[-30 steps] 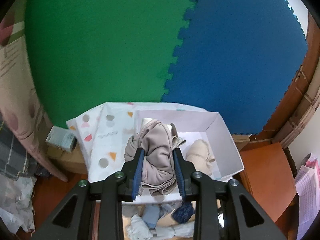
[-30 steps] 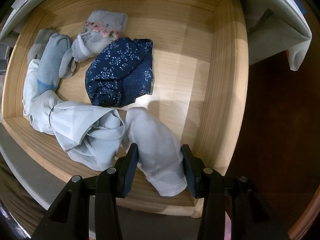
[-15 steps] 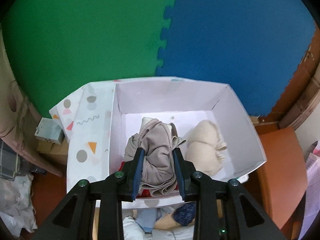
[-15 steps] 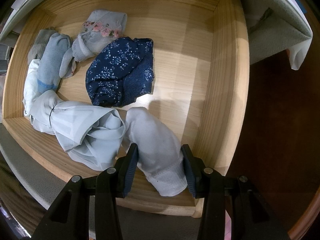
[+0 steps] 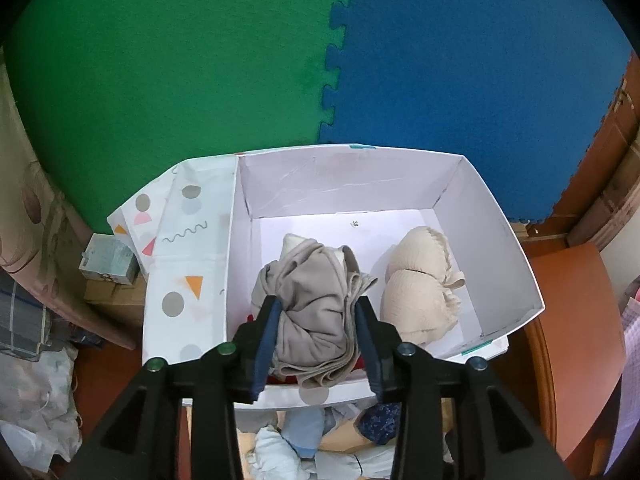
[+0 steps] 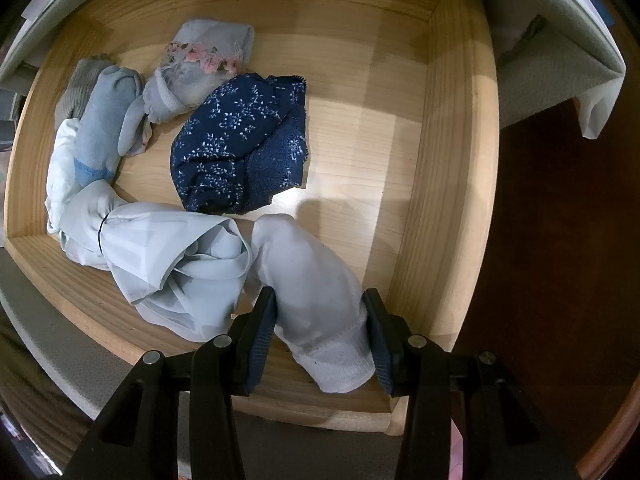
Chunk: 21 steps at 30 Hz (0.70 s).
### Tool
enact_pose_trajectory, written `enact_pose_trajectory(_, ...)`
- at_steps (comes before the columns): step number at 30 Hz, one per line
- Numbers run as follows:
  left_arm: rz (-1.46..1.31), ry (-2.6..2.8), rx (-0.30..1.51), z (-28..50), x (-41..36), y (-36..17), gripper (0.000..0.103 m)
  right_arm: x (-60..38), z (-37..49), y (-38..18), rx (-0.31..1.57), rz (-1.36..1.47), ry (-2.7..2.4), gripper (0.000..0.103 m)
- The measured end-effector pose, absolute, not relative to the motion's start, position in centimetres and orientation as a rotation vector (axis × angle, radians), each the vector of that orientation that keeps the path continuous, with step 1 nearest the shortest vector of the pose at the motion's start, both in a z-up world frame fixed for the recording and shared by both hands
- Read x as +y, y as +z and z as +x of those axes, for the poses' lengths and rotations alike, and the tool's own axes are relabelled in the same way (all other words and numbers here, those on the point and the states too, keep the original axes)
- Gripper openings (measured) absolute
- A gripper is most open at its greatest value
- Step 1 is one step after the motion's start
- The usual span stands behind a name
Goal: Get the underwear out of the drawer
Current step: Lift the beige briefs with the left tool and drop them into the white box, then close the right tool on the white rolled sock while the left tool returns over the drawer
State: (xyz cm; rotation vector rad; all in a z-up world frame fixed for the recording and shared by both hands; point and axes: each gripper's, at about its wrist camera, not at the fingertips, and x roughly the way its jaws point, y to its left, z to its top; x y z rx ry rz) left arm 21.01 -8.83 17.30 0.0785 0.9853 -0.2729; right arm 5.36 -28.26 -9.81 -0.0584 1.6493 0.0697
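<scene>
Fingers (image 5: pixel 267 334) of left gripper (image 5: pixel 317 336) squeezed on bunched taupe underwear (image 5: pixel 310 304), held over white box (image 5: pixel 496 216), cream bra (image 5: pixel 420 280) to the right. Right gripper (image 6: pixel 319 330) pinching pale sock (image 6: pixel 316 296) at near edge of drawer (image 6: pixel 452 160), navy underwear (image 6: pixel 240 148) farther back.

Left tongs (image 5: pixel 316 322) & right tongs (image 6: pixel 322 322): black frames, ribbed blue pads, silver screws.

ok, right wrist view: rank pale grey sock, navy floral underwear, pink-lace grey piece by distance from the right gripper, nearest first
1. Pale grey sock: between the jaws of the right gripper, at the drawer's near edge.
2. Navy floral underwear: mid-drawer, ahead and slightly left.
3. Pink-lace grey piece: farthest, toward the back left.
</scene>
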Motion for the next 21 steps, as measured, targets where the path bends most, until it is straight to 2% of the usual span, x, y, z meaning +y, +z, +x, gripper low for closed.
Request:
enact_pose_trajectory(7,0.094,-0.275,0.979,20.7,-8.8,18.1,0.049,-28.2,5.4,-9.8,1.649,-0.058,0.070,0.041)
enact_pose_trajectory(21,0.159,-0.248,0.976,17.4,-5.2,18.4,0.050,-27.5,5.5,-9.9,1.648,-0.074,0.066,0.041)
